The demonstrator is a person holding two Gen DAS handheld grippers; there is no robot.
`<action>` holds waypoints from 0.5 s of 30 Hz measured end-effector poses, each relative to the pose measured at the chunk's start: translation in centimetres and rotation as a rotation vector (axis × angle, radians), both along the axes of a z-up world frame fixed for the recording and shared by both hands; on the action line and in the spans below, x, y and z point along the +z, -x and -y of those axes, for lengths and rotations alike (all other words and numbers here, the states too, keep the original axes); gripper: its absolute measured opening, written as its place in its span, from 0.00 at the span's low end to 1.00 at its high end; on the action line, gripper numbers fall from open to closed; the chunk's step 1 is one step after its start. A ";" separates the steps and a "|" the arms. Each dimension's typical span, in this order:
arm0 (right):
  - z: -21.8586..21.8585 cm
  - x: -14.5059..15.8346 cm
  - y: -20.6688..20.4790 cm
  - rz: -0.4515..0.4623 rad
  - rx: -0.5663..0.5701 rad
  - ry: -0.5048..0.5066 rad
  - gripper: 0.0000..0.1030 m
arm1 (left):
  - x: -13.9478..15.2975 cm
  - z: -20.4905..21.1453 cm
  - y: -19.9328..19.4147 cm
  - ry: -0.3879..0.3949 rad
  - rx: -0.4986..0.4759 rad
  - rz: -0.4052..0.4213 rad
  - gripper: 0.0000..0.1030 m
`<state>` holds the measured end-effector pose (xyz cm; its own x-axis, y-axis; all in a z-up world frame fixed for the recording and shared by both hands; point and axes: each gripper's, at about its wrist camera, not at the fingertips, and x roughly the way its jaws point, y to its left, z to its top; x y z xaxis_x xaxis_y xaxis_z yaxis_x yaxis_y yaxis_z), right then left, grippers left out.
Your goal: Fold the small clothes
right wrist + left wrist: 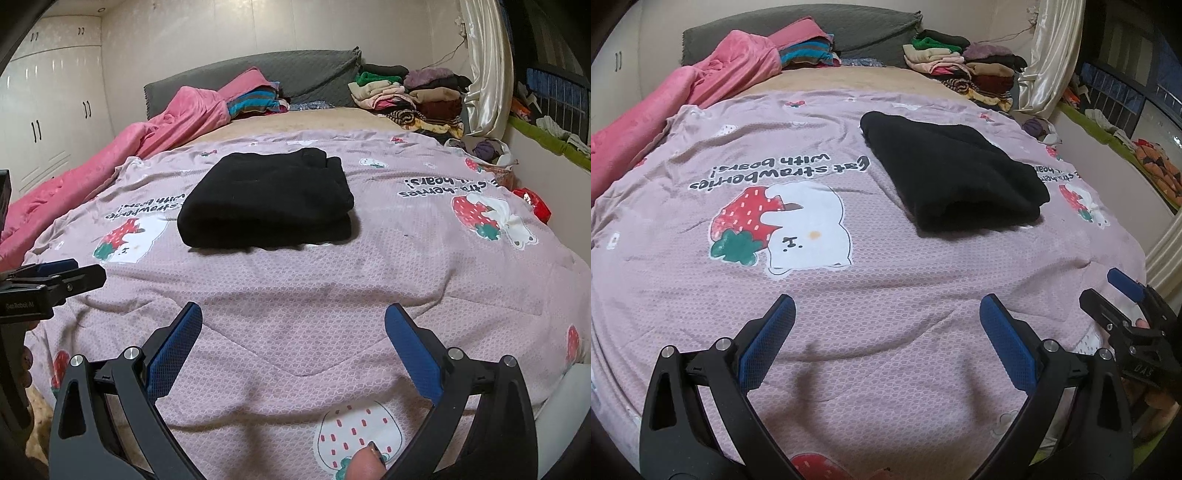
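A black garment lies folded into a thick rectangle on the pink strawberry-print blanket; it also shows in the right wrist view. My left gripper is open and empty, held above the blanket well short of the garment. My right gripper is open and empty, also above the blanket near the bed's front. The right gripper shows at the right edge of the left wrist view; the left gripper shows at the left edge of the right wrist view.
A pink quilt lies bunched along the bed's left side. Stacks of folded clothes sit at the far right by the grey headboard. A curtain and a red packet are at the right.
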<state>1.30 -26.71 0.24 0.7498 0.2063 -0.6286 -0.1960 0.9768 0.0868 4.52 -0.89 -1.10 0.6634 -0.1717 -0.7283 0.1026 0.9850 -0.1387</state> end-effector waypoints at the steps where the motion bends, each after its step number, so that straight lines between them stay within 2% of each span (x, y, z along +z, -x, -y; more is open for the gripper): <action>1: 0.0 0.0 0.0 0.001 -0.001 0.000 0.96 | 0.0 -0.1 0.0 0.000 0.002 0.001 0.91; 15: 0.2 0.0 -0.1 0.001 -0.009 0.005 0.96 | 0.1 -0.2 0.1 0.008 0.009 0.004 0.91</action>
<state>1.38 -26.91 0.23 0.7521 0.1967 -0.6290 -0.1872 0.9789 0.0822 4.38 -0.68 -1.00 0.6677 -0.1716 -0.7244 0.0943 0.9847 -0.1464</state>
